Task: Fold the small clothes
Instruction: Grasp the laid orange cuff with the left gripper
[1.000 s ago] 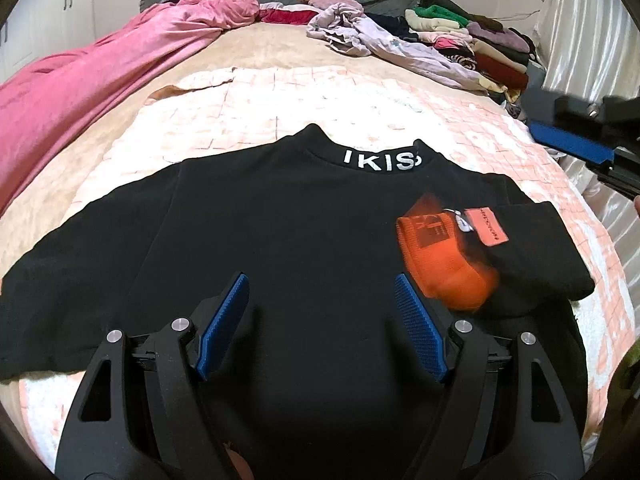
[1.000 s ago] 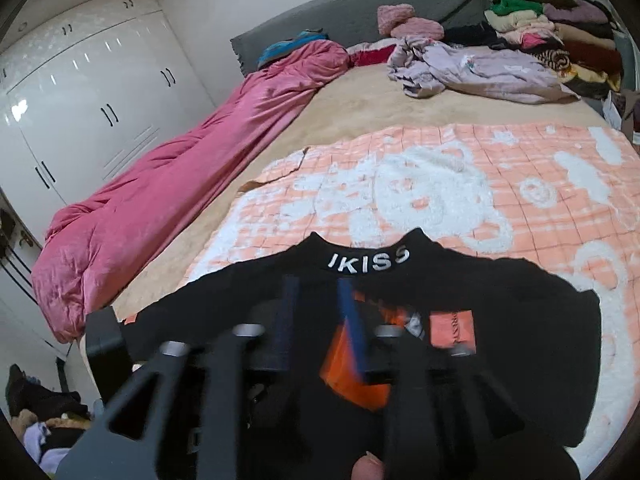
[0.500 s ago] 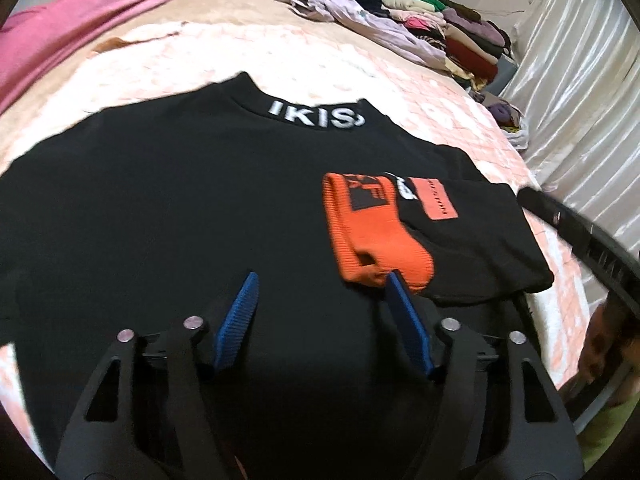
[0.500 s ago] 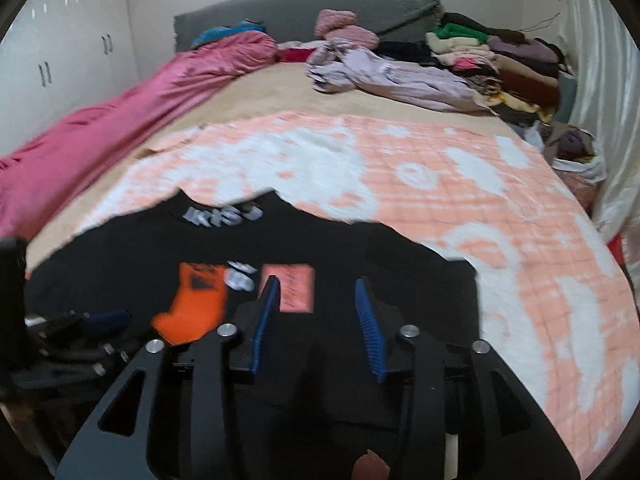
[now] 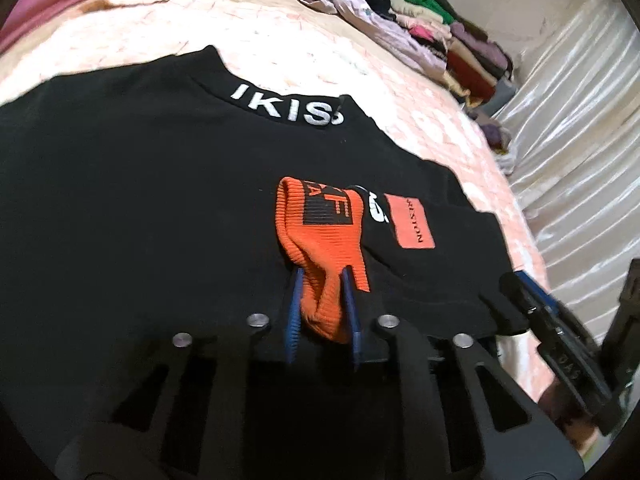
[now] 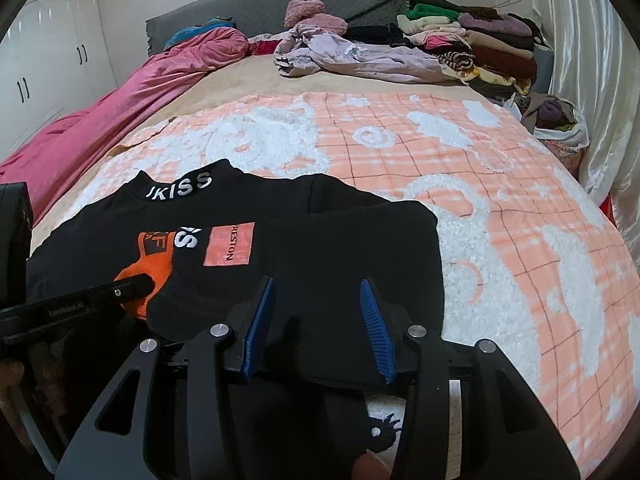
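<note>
A black sweater with white collar lettering lies flat on the bed; it also shows in the right wrist view. Its right sleeve is folded across the chest and ends in an orange cuff. My left gripper is shut on the near end of that orange cuff. My right gripper is open over the folded sleeve, close above the cloth. The right gripper also shows at the right edge of the left wrist view, and the left gripper at the left of the right wrist view.
The sweater rests on an orange-and-white blanket. A pink duvet runs along the left side. Loose and stacked clothes lie at the far right by the grey headboard. A curtain hangs on the right.
My left gripper moved forward to the orange cuff and shut on it. My right gripper swung right and settled, still open, over the folded sleeve.
</note>
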A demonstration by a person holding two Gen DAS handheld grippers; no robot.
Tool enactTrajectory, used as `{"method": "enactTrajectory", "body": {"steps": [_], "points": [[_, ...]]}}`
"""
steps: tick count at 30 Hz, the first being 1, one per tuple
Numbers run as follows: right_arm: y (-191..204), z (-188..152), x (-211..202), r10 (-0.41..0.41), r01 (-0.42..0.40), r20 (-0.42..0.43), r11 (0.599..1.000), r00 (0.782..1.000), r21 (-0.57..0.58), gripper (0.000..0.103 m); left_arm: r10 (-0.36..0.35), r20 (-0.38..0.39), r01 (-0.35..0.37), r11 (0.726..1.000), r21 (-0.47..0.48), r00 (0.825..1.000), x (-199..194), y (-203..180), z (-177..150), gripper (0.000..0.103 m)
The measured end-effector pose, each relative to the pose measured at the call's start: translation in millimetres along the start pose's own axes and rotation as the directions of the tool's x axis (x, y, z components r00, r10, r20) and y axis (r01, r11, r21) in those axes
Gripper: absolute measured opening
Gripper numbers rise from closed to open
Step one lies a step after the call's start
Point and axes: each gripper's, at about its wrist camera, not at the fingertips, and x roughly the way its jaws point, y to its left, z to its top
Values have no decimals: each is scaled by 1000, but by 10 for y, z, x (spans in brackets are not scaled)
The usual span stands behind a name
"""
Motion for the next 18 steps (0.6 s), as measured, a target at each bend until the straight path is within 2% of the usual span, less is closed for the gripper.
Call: {"method": "enactTrajectory", "body": {"steps": [2, 8, 10, 13, 16, 18], "points": [[34, 10, 8, -7, 7, -1, 1000, 1000, -10, 43, -46, 7, 46, 999, -20, 999, -56, 57, 13, 9], [137, 67, 1, -1, 1, 12, 1000, 1000, -23, 43, -12, 126, 9, 1000, 26, 992, -500, 128, 86, 9], [182, 92, 7, 6, -6, 15, 1000, 1000, -29, 43, 37, 188, -47, 998, 49, 981, -712, 155, 127, 9], [259, 121, 21, 8, -7, 17, 999, 1000, -42, 43, 134, 258, -158, 985, 75, 957, -914, 198, 155, 9], [301, 132, 59, 4, -3, 9, 999, 1000, -48, 43, 219, 266, -243, 968, 59, 939, -964, 357, 172, 9], [294, 124, 86, -9, 9, 1, 999, 1000, -44, 43, 245, 242, -259, 965, 27, 939, -933, 495, 165, 9]]}}
